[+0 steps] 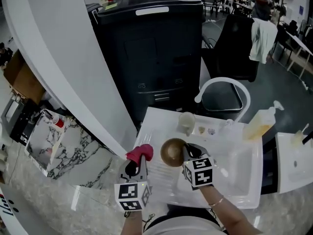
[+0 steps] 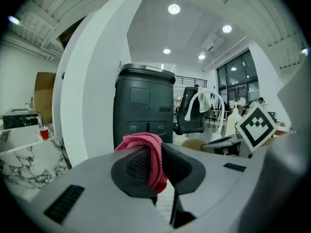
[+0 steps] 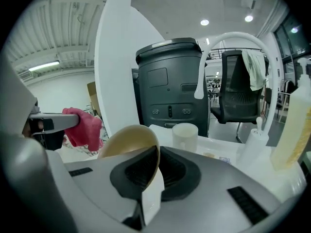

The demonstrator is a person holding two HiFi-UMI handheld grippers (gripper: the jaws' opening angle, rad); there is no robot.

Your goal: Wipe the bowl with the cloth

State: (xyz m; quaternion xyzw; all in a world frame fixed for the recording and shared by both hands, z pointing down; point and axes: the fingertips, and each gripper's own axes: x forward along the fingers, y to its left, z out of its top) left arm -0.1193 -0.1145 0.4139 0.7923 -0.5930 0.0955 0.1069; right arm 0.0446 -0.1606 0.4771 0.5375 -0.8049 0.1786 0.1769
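While the bowl hangs tilted above the white sink, rim pinched thinly in our right gripper, our left gripper clamps the pink cloth just beside it; we judge wiping pressure could lever the bowl loose.

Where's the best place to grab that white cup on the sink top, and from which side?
Probably its rim on the near side: the white cup stands upright, mouth open, no handle showing, so one jaw inside, one outside, coming from above.
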